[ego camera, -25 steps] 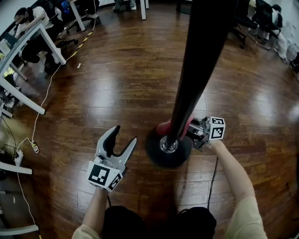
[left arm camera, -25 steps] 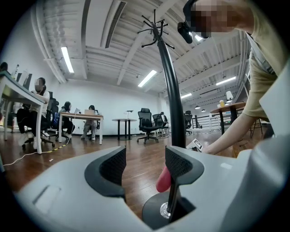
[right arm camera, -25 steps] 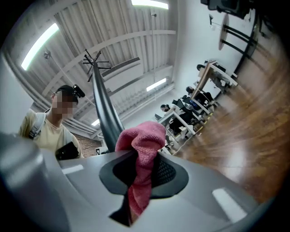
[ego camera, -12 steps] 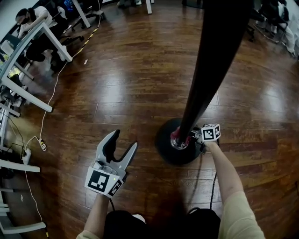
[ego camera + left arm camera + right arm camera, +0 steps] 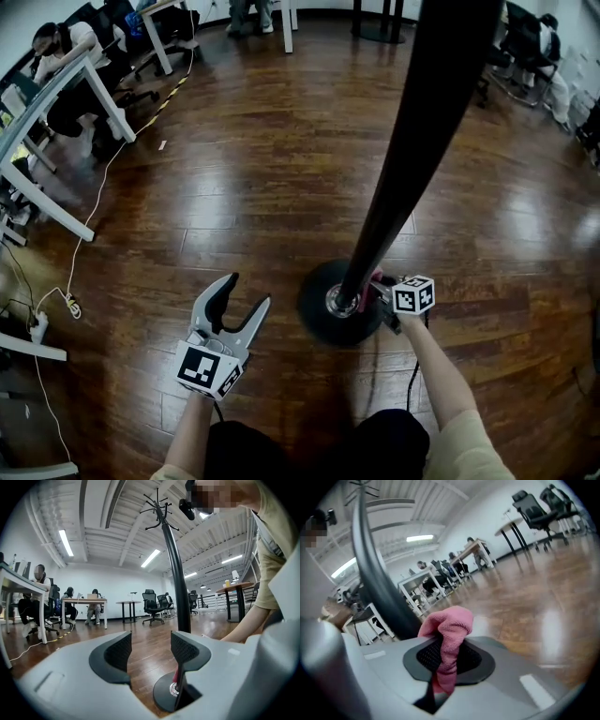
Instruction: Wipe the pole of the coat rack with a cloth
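The black coat rack pole (image 5: 403,159) rises from a round black base (image 5: 323,314) on the wood floor. Low at the foot of the pole, my right gripper (image 5: 380,292) is shut on a pink cloth (image 5: 447,639). A bit of that cloth (image 5: 378,277) shows beside the pole. In the right gripper view the pole (image 5: 375,583) curves up just left of the cloth. My left gripper (image 5: 239,300) is open and holds nothing, left of the base. In the left gripper view the pole (image 5: 176,583) and base (image 5: 164,693) lie beyond my left gripper (image 5: 152,651).
White desks (image 5: 56,122) with seated people stand at the far left, with a cable (image 5: 89,206) trailing over the floor. Office chairs (image 5: 530,42) stand at the far right. Table legs (image 5: 286,19) show at the top. The floor (image 5: 253,169) is dark glossy wood.
My right gripper with the cloth has stayed low at the pole's foot, shifting slightly round it. The left gripper has stayed open left of the base.
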`<state>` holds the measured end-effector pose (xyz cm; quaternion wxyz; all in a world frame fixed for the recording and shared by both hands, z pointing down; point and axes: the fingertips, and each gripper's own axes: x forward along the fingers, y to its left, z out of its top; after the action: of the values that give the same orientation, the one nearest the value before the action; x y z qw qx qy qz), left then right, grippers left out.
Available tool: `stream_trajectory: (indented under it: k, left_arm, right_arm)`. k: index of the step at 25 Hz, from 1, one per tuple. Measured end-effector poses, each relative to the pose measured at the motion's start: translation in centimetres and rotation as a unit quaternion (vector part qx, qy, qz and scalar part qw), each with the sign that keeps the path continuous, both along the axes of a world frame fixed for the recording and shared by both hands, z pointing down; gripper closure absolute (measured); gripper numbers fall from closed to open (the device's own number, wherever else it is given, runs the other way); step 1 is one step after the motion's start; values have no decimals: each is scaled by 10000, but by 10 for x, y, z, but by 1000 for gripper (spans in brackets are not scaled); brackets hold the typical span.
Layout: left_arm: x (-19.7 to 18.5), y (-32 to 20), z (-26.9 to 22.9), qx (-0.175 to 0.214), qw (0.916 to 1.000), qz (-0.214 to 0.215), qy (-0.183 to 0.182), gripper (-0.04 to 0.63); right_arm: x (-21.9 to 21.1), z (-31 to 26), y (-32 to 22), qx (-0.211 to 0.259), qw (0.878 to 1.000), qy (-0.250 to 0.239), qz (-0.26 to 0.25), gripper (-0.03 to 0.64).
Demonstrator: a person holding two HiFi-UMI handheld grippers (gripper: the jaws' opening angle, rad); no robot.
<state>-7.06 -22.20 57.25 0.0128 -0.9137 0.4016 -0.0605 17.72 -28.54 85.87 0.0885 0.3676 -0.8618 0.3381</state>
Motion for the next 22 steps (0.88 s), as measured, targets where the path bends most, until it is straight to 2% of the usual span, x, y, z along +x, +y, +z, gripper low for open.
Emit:
stream_trajectory:
  k: [2, 3, 4, 5, 6, 8, 9, 11, 12, 14, 16, 17, 18, 19, 22]
  left_arm:
    - [3, -6, -8, 87, 9999, 66, -6, 348]
    - [4, -10, -12, 209, 9998, 42, -55, 348]
    - [3, -13, -14, 372, 9992, -30, -142, 351]
    - [1, -16, -15, 518, 9983, -133, -211, 365]
    - [0, -18, -13, 584, 9979, -227, -190, 365]
    - [3, -19, -8, 491, 9984, -262, 122, 365]
    - [8, -18, -5, 421, 9985, -211, 289, 373]
    - [24, -14, 3, 315, 9984, -36, 460, 376]
    - [33, -12, 7, 278, 9986, 70, 446, 376]
    - [44, -6, 13, 259, 9989, 282, 282, 374]
    - [53, -2, 10, 295, 9982, 496, 187, 370]
    - [57, -1, 6, 303, 9975, 605, 205, 368]
    - [59, 0, 1, 300, 9967, 713, 243, 370]
    - [60, 0, -4, 298, 9959, 809, 269, 370]
    - [60, -2, -24, 444, 9939, 993, 195, 370]
  right_arm:
    - [9, -78, 23, 874, 9957, 296, -56, 578]
    - [13, -123, 35, 1375, 9889, 552, -96, 578]
    - [13, -171, 47, 1931, 9773, 854, -145, 578]
    - [11, -224, 60, 2545, 9595, 1192, -210, 578]
    - [5, -279, 73, 3185, 9348, 1546, -293, 578]
    - [-10, -387, 96, 4232, 8777, 2217, -365, 577]
    - [-15, -433, 105, 4520, 8542, 2550, -308, 577]
    - [-15, -508, 118, 4793, 8114, 3342, -155, 577]
    - [-16, -540, 122, 4944, 7823, 3785, -186, 576]
    - [-33, -601, 128, 5425, 7049, 4544, -481, 576]
    - [-60, -659, 129, 5951, 6246, 5003, -735, 576]
    - [-74, -685, 127, 6163, 5892, 5160, -816, 576]
    - [-88, -707, 123, 6330, 5596, 5278, -869, 576]
    - [-100, -726, 118, 6445, 5368, 5372, -888, 577]
    - [-119, -758, 93, 6387, 4920, 5859, -816, 577]
